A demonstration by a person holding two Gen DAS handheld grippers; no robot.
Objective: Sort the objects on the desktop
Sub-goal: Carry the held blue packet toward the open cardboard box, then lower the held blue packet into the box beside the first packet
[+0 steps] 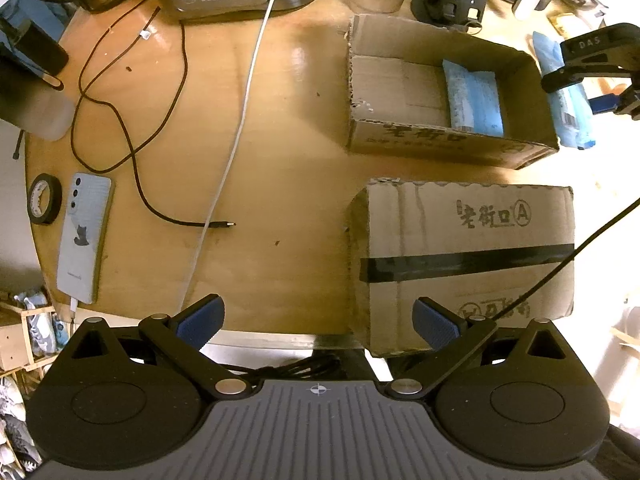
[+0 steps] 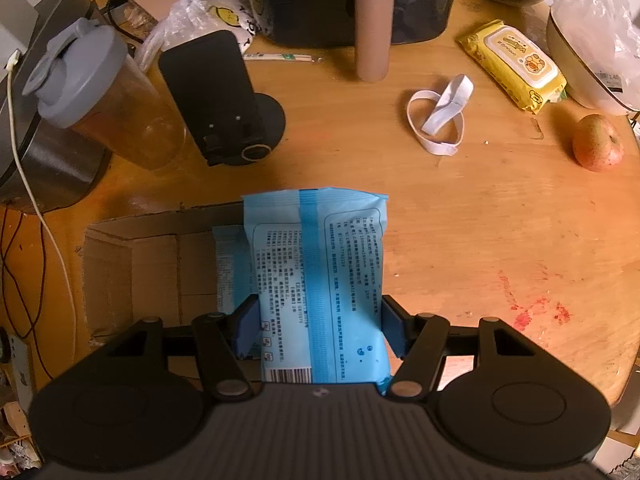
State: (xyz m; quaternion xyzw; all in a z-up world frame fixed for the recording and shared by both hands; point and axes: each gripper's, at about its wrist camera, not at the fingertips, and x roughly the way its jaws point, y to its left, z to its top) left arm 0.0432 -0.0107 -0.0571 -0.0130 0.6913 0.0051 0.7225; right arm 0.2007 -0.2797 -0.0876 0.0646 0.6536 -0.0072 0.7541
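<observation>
My right gripper (image 2: 320, 328) points down and is shut on a light blue wet-wipe pack (image 2: 320, 264), its blue pads pressing both long sides. The pack hangs over the right end of an open cardboard box (image 2: 132, 272). A second blue pack (image 2: 226, 268) lies inside that box, also seen in the left wrist view as the blue pack (image 1: 474, 100) in the open box (image 1: 384, 80). My left gripper (image 1: 318, 320) is open and holds nothing. It hovers at the table's near edge beside a closed, taped cardboard box (image 1: 460, 240).
A phone (image 1: 84, 236), a black tape roll (image 1: 44, 199), a black cable (image 1: 132, 152) and a white cable (image 1: 240, 128) lie left of the boxes. On the right lie a yellow wipes pack (image 2: 514, 66), a white elastic band (image 2: 438, 114) and an apple (image 2: 598, 142). A shaker bottle (image 2: 92, 92) and a phone stand (image 2: 224, 100) stand behind.
</observation>
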